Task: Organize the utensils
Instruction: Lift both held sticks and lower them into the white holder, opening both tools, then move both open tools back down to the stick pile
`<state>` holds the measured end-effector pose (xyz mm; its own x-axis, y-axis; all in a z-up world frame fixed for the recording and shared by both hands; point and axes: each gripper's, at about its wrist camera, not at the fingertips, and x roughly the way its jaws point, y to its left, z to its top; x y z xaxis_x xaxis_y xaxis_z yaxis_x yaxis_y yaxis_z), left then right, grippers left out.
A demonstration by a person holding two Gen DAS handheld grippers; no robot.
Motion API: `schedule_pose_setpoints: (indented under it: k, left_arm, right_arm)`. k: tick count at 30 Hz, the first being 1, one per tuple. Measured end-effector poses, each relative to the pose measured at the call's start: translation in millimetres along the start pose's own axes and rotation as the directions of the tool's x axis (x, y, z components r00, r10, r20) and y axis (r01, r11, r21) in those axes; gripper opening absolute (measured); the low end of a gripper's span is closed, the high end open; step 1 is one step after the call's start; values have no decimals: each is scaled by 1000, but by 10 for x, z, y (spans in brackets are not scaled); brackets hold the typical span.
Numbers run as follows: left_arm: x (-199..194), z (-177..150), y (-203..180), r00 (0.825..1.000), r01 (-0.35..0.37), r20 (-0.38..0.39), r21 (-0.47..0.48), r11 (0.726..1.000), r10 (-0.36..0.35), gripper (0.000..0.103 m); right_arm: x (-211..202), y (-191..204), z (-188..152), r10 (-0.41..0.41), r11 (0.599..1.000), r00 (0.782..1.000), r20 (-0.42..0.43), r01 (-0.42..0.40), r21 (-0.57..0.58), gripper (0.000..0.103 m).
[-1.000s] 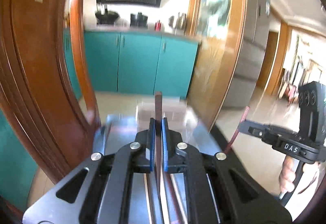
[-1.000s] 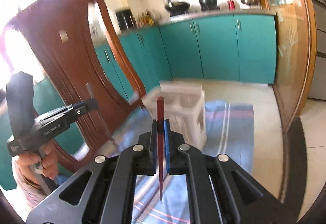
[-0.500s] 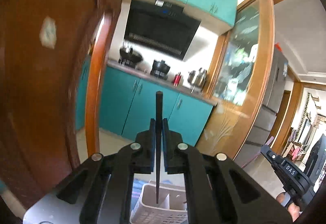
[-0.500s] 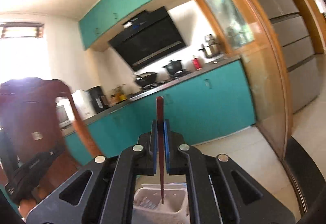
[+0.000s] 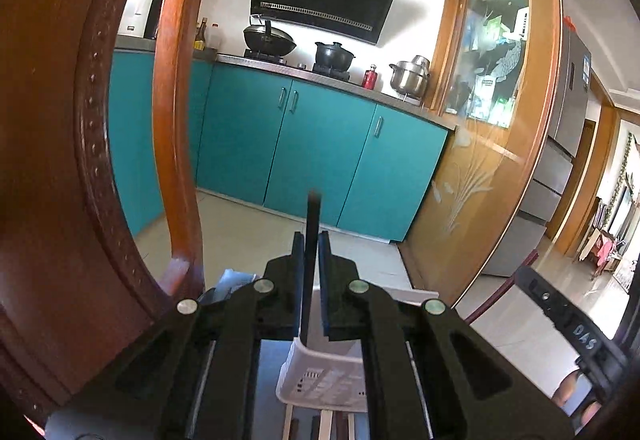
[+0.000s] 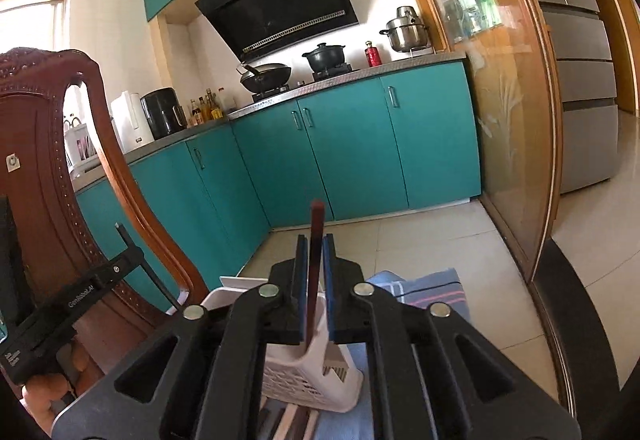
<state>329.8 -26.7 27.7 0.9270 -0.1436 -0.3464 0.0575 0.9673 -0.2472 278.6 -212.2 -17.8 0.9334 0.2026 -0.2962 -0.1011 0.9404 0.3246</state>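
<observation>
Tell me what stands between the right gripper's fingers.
A reddish-brown chopstick, seen in the right wrist view, its lower end at the white basket. The right gripper has just been opening.

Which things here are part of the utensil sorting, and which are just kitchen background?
Job:
- left tool, shut on a dark chopstick
- right tool, just opening around a reddish chopstick
- white utensil basket

Background:
- wok
- black pot
- steel pot
- red bottle
- wooden chair
</observation>
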Motion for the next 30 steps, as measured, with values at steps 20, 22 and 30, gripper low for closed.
schedule_pose_setpoints:
  k: [20,22,30]
  left_arm:
    - [168,-1487,456,811,-34,-578,102,994,87,29]
    - [192,-1523,487,797,-55,-593,120,991,116,29]
    - [158,-1563,536,790,-23,-606,113,993,87,29]
  right_arm:
    - [710,207,-1647,-59,985,776,-628,-58,-165,51]
    - [819,255,-1798,-115,978,744,-658,-32,-206,46]
    - [828,486,-1905,-133,962,754,-644,-60,-268,24]
